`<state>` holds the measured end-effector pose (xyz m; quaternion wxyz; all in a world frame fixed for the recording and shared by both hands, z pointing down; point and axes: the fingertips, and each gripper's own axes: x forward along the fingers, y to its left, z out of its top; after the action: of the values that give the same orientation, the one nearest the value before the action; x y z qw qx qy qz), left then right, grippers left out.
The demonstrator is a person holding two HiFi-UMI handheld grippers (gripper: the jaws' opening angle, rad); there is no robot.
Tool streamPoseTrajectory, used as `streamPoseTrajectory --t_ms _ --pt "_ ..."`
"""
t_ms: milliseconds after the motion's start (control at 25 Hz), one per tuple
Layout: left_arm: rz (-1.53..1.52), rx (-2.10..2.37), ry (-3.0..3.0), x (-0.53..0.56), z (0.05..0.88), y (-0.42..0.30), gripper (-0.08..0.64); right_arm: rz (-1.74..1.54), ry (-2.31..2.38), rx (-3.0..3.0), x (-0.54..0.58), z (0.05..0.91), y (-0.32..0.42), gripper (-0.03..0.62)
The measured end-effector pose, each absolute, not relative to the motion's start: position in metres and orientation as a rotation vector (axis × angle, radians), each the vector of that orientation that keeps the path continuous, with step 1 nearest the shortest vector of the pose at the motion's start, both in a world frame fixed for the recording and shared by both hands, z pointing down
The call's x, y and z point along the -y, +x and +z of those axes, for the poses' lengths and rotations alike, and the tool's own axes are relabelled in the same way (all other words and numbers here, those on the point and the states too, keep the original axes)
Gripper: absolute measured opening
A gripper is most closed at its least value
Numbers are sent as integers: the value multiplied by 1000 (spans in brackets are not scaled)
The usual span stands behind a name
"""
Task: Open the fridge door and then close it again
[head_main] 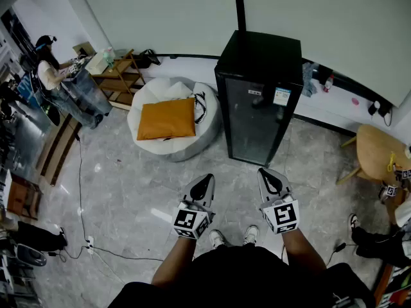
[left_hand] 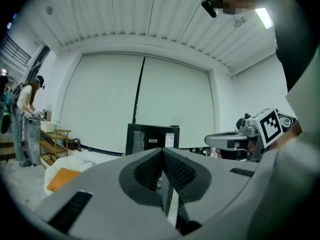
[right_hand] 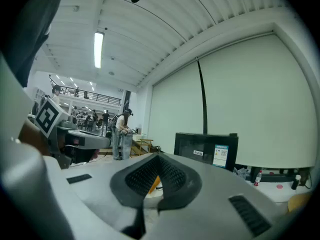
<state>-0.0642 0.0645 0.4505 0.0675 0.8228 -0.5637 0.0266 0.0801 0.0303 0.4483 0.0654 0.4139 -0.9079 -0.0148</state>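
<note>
At the far left a person (head_main: 50,76) stood by a wooden shelf (head_main: 119,77). Next to the shelf, a white beanbag (head_main: 160,92) sat on the grey floor (head_main: 122,191) with an orange cushion (head_main: 167,119) lying on top of it. Nearer the wearer, the left gripper (head_main: 206,179) was held roughly level over the floor, pointing ahead. Its fingers (left_hand: 145,171) were pressed together at the tips with nothing between them. To the right of the beanbag and well ahead of both grippers stood the black fridge (head_main: 260,56), against the pale wall. Its glass door (head_main: 257,124) was closed and faced the wearer, and neither gripper touched it. The right gripper (head_main: 265,173) hovered just beside the left one, apart from it and pointing the same way towards the fridge. Its fingers (right_hand: 142,176) also met at the tips and held nothing. At the far right stood a small wooden stool (head_main: 376,153).
</note>
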Motion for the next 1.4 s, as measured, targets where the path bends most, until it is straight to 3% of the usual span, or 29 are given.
streamPoseTrajectory --t_ms 800,1400 --pt "134 1727 2399 -60 473 -18 20 28 1195 2798 -22 462 129 9" --pt "167 1682 2449 26 485 -62 21 25 1211 2734 50 471 82 9"
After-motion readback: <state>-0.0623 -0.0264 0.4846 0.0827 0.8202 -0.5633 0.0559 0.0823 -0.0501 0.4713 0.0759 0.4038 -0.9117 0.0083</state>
